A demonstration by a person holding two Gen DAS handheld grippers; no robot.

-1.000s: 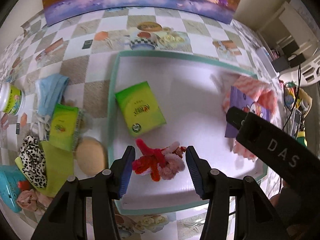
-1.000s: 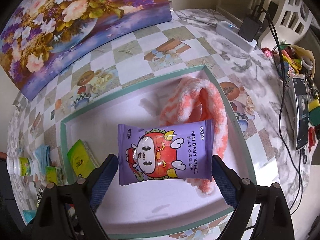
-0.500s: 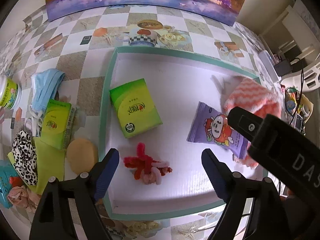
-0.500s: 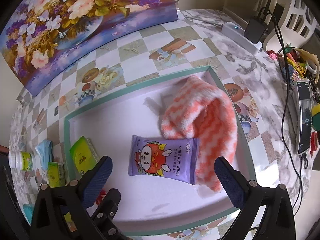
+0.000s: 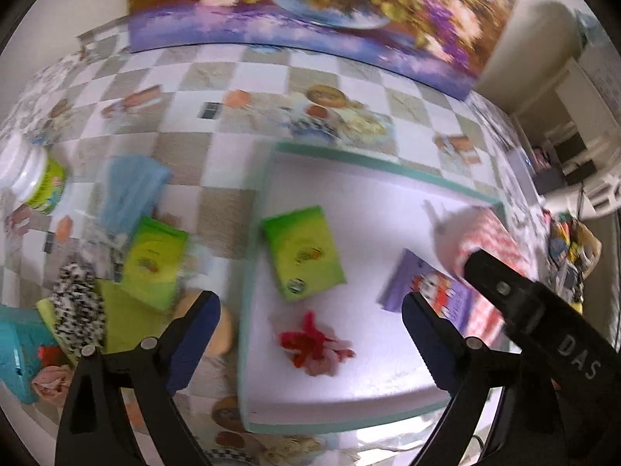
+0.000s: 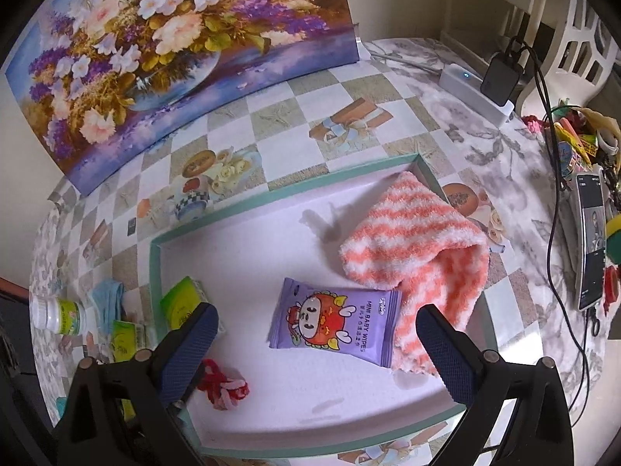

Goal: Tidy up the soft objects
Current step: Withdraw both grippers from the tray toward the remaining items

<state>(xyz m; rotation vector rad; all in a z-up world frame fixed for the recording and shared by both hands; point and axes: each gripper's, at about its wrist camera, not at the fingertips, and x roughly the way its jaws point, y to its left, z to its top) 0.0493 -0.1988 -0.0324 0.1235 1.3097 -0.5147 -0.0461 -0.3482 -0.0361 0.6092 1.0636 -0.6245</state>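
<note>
Both the left tongs (image 5: 310, 330) and the right tongs (image 6: 316, 345) are released, jaws spread wide, gripping nothing. The tray (image 6: 155, 272) on the counter (image 6: 295, 139) contains a wipes pack (image 6: 333, 320) near its right end, overlapping the striped fleece cloth (image 6: 419, 248) in the far right corner, a green tissue pack (image 5: 302, 252) toward the left edge, and a red yarn knot (image 5: 314, 343) near the front edge. All appear light and compressible; the foil pack is likely slippery, so grip it across its short sides. Beyond the tray's left edge lie a second tissue pack (image 5: 153, 262), a blue cloth (image 5: 130, 190), a spotted scrunchie (image 5: 77, 303) and a bottle (image 5: 33, 174), crowded together.
</note>
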